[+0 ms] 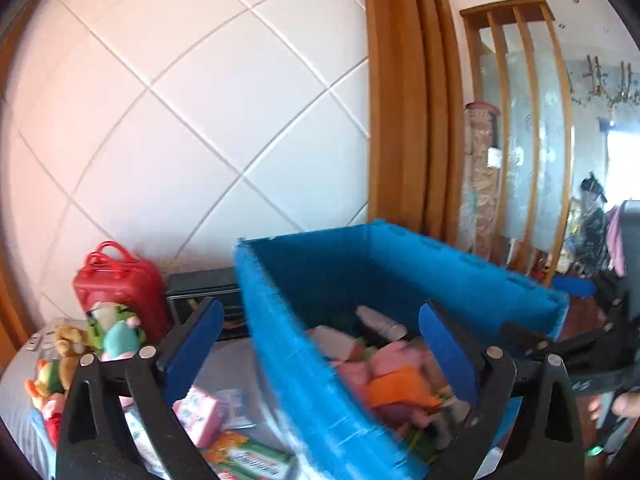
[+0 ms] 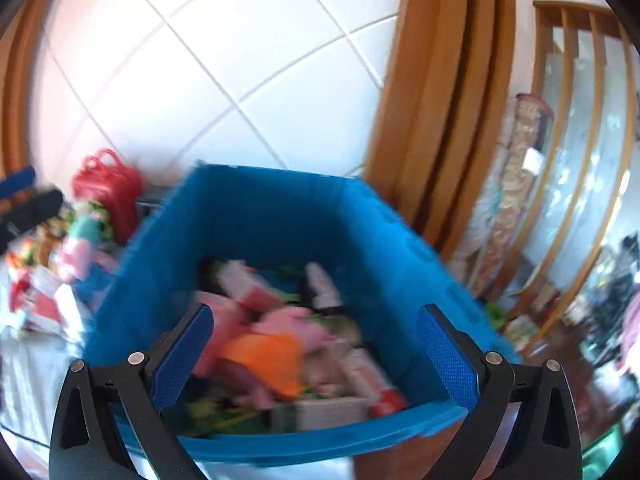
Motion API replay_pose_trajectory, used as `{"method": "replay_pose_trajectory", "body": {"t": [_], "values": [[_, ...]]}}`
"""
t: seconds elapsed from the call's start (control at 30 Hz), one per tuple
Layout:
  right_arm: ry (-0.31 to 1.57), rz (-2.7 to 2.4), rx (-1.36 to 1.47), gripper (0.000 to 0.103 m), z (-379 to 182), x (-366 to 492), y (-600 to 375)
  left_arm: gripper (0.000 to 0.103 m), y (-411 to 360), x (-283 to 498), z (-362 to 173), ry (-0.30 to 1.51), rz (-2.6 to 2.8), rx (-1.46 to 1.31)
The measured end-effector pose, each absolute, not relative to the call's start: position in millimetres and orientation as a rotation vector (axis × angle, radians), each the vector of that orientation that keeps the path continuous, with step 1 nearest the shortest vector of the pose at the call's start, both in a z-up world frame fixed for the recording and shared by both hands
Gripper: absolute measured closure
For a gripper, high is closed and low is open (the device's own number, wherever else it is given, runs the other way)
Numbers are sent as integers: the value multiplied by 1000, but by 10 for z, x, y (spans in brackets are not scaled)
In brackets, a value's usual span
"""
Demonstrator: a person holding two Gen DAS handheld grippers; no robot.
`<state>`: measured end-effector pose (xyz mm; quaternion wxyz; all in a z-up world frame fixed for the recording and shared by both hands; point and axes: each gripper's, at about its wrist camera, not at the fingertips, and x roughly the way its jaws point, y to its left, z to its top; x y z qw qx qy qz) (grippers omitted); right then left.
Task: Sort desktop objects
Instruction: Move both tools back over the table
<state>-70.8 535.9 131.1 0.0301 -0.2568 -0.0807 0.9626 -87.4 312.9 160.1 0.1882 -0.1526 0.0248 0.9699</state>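
Tongs, left [image 1: 322, 346] and right [image 2: 314, 350], gape empty over blue bin [image 2: 280, 216]; tiled wall [image 1: 200, 100] behind.

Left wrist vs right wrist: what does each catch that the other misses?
Left wrist only: a pink carton and a green-and-orange packet lying on the table beside the bin, a dark case behind, and the right gripper at the right edge. Right wrist only: the bin's near wall and a red-and-white tube inside. Both: the blue bin, the pink plush in orange, the red toy suitcase, and both grippers open and empty.
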Motion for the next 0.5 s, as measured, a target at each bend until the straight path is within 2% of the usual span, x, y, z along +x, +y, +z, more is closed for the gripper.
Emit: {"method": "replay_pose_trajectory", "body": {"t": [0.17,0.5], "values": [[-142,3079,-794,0,1293,-631,4772,3,2376,-994,1210,67,2793,-627],[-144,3328,-783,0,1071,-637,3374,3,753,-1174,264,13,2947,-1079]]}}
